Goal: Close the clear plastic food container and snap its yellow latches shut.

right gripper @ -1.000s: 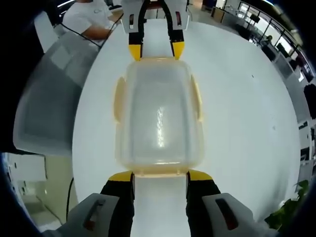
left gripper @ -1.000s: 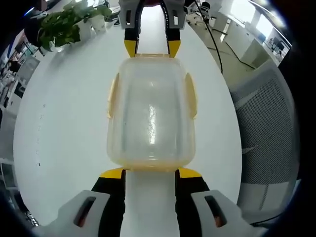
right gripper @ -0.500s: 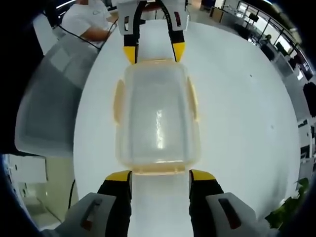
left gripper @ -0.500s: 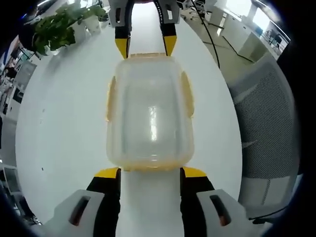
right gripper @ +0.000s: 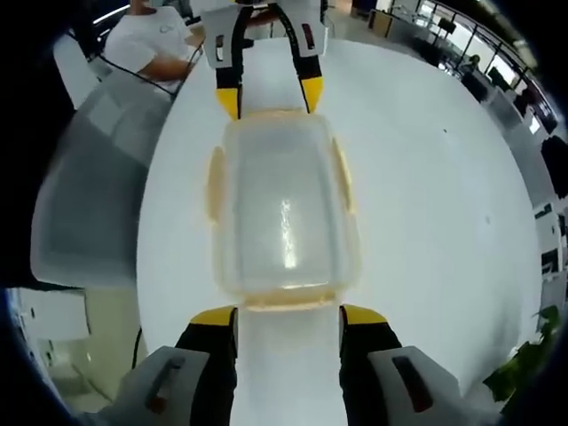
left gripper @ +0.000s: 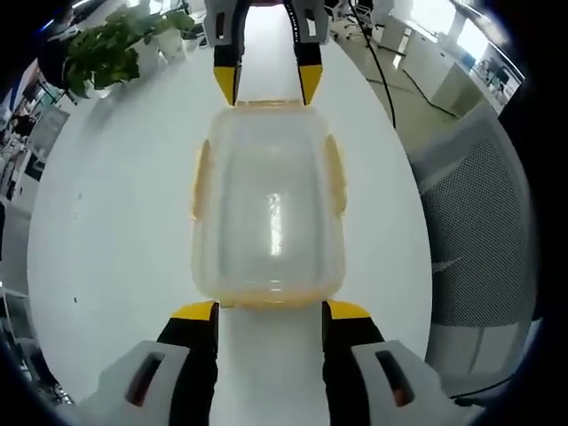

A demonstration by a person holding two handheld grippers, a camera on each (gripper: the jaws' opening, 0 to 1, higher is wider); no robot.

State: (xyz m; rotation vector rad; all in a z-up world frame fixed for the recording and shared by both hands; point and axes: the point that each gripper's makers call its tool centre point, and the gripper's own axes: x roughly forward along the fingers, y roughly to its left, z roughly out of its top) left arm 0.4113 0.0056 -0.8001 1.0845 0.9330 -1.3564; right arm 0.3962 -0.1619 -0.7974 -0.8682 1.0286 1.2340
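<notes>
Container (left gripper: 268,213) lay on the white tabletop (left gripper: 115,222), its lid seated on top. Its long axis ran straight from one set of tongs to the other, one short end pointing at each. Through the cloudy plastic the inside could not be made out beyond a bright glare streak at the middle. Yellow latches (left gripper: 201,179) showed along both long sides, lying against the walls; whether they were snapped home could not be told. A yellow strip also edged each short end, partly hidden under the lid rim.

Left tongs (left gripper: 267,311) were spread wide, their yellow tips just beside the near short end, one tip at each corner, gripping nothing; contact with the rim could not be confirmed. Right tongs (left gripper: 269,82) stood likewise spread at the far short end in the left gripper view.

In the right gripper view the container (right gripper: 282,209) pointed the same way, the right tongs (right gripper: 288,316) at the near end and the left tongs (right gripper: 270,98) at the far end. A mesh chair (left gripper: 484,231) stood beside the tabletop, cut off by the frame edge. A potted plant (left gripper: 106,49) sat at the far corner, blurred.
</notes>
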